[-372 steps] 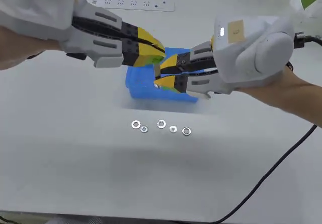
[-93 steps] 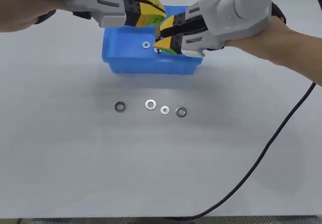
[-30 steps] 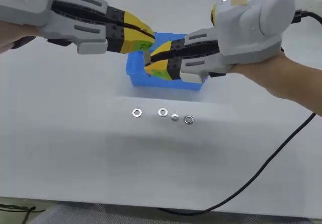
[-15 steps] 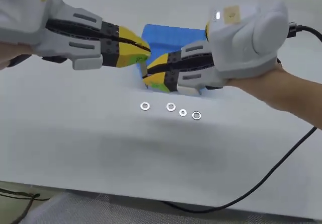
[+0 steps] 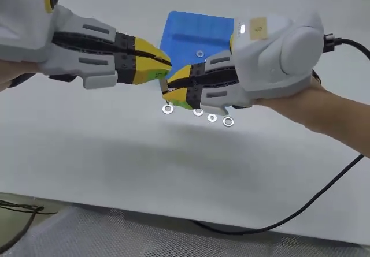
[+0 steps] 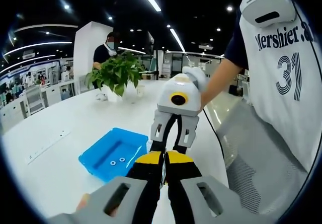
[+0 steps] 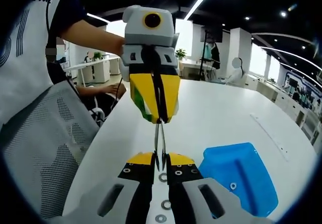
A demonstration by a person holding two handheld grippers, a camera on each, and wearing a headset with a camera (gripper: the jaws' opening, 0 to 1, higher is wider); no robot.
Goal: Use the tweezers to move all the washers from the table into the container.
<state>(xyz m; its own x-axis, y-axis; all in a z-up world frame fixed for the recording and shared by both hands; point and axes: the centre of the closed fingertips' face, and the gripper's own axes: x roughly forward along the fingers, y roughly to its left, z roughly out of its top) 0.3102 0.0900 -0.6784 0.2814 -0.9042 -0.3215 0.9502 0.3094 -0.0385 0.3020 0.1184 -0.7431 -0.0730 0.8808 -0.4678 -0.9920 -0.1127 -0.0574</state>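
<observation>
Left gripper view: blue container [image 6: 132, 144] holds two washers [image 6: 113, 162].

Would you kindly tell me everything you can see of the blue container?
The blue container is a shallow rectangular tray, plastic by its look, with low walls and an open top. It lies flat on the white table. Two small metal washers rest on its floor; its near edge is hidden in the head view.
</observation>
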